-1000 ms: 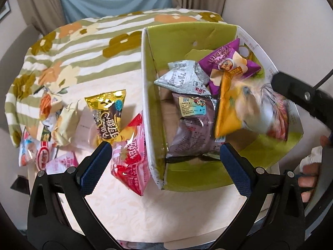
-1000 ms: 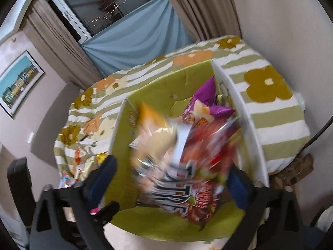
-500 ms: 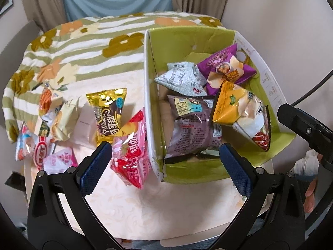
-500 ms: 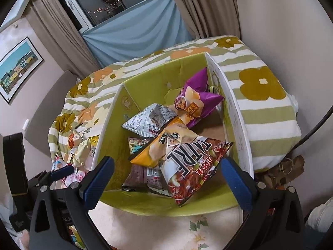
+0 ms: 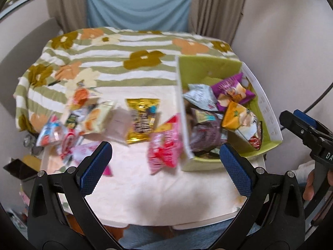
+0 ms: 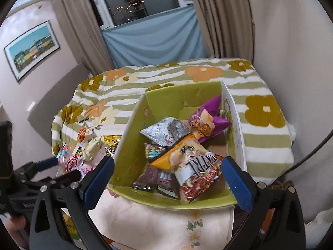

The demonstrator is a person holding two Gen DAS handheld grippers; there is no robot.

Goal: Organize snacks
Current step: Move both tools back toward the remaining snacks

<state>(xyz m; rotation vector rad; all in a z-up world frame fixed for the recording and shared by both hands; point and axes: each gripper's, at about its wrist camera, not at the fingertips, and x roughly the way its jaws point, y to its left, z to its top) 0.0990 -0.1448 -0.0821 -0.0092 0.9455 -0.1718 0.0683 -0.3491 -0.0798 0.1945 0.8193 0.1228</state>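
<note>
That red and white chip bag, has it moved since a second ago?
Yes. The red and white chip bag hung blurred between the right gripper fingers; now it lies inside the green box, near its front wall.

Box (image 5: 208,70) right — loose packets (image 5: 141,118) left

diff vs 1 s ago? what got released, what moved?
The right tool let go of the orange-and-red chip bag; a second ago the bag was mid-air between its fingers, now it lies in the green box on the other packets, and the tool has backed off, open. The left tool swung left, open and empty. The loose snacks on the table, such as the gold packet, are unmoved.
</note>
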